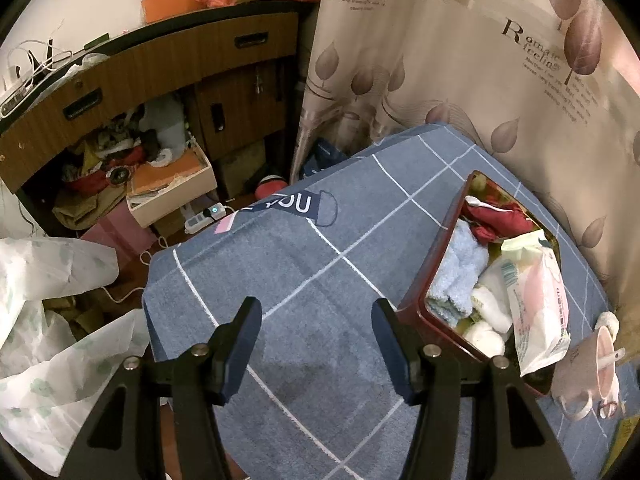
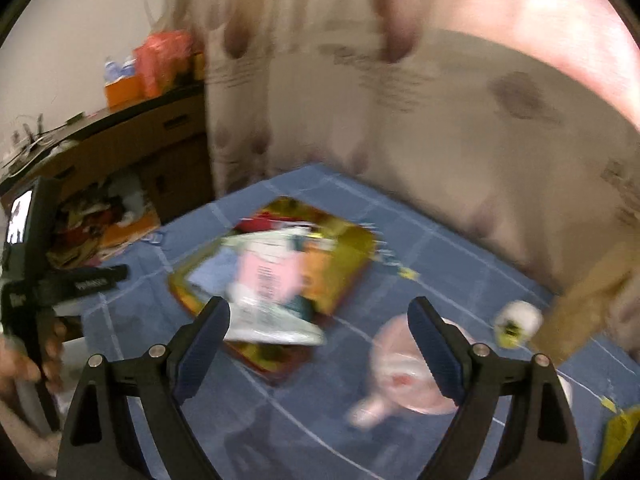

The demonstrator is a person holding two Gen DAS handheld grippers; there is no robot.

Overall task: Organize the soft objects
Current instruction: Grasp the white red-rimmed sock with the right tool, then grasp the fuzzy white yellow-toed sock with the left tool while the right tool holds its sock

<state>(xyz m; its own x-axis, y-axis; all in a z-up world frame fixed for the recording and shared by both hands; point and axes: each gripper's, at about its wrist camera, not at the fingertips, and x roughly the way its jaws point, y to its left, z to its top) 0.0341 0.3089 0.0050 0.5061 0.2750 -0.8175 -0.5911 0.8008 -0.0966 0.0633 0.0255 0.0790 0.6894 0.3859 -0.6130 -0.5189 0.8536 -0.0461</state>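
Blur smears most of the right wrist view, so the contents of the box (image 2: 276,276) read there only as pale, pink and blue shapes. In the sharper left wrist view the same dark red box (image 1: 416,300) sits on a bench covered with blue checked cloth (image 1: 320,280), and holds a folded light blue towel (image 1: 460,276), a red cloth (image 1: 496,220), white rolled pieces (image 1: 490,320) and a pink and white soft pack (image 1: 540,304) that leans over the near rim. A pink cup (image 1: 600,372) stands just beside the box, partly cut off by the picture's edge.

Left tongs (image 1: 316,344) point steeply down over bare cloth, jaws wide apart and empty. Right tongs (image 2: 320,344) angle down toward the box, jaws spread with nothing between them. A hand (image 2: 44,344) grips the left tool's handle at the edge. A leaf-printed curtain (image 1: 480,80) hangs behind the bench, and a cluttered wooden cabinet (image 1: 160,80) stands to the left.
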